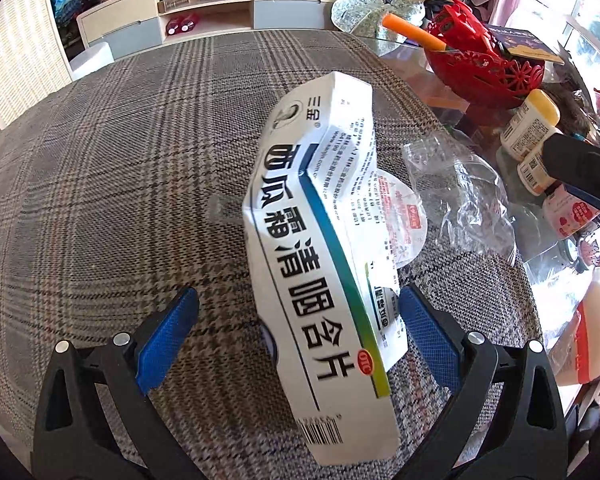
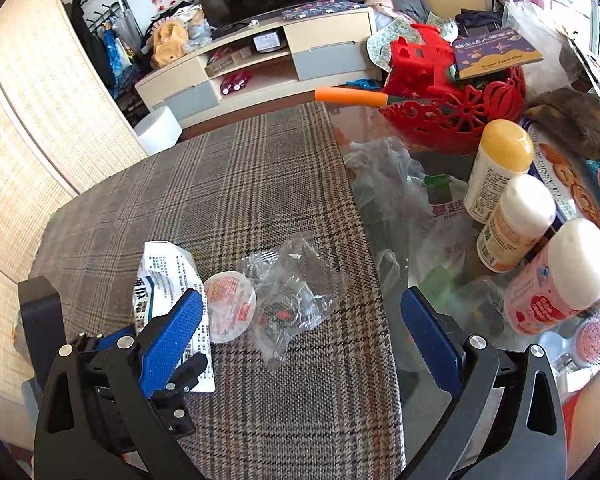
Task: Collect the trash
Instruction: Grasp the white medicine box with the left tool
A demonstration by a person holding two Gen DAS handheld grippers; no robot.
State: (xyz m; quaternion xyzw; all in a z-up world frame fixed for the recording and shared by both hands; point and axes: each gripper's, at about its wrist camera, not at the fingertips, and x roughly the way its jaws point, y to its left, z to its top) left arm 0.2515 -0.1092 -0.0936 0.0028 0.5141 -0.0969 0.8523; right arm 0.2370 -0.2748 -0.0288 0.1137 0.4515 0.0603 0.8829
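— What surface is this, and what room?

— A desk (image 2: 228, 184) with a woven plaid cloth over its near part and bare glass on the far right, in a living room with a low cream-and-grey TV cabinet (image 2: 260, 60) and a slatted screen along the left wall.

— What trash lies on it?

— Three pieces on the cloth. A crushed white cardboard medicine box (image 1: 320, 240), printed in black with a blue-green stripe, lies between the spread blue pads of my left hand-held gripper (image 1: 300, 332); I cannot tell whether either pad touches it. Just beside it sits one round foil-topped lid (image 2: 229, 306), and touching that, one crumpled clear plastic wrapper (image 2: 296, 292).

— And your right side?

— My right hand-held gripper (image 2: 300, 332) hangs wide open above the cloth, holding nothing, with the lid and wrapper ahead of it.

— The rest of the desk?

— On the glass, three small upright plastic bottles (image 2: 516, 220) in a row, one yellow-capped and two white-capped, a red openwork basket (image 2: 460, 116) piled with red toys, and an orange-handled tool (image 2: 352, 96) sticking out toward the cabinet.
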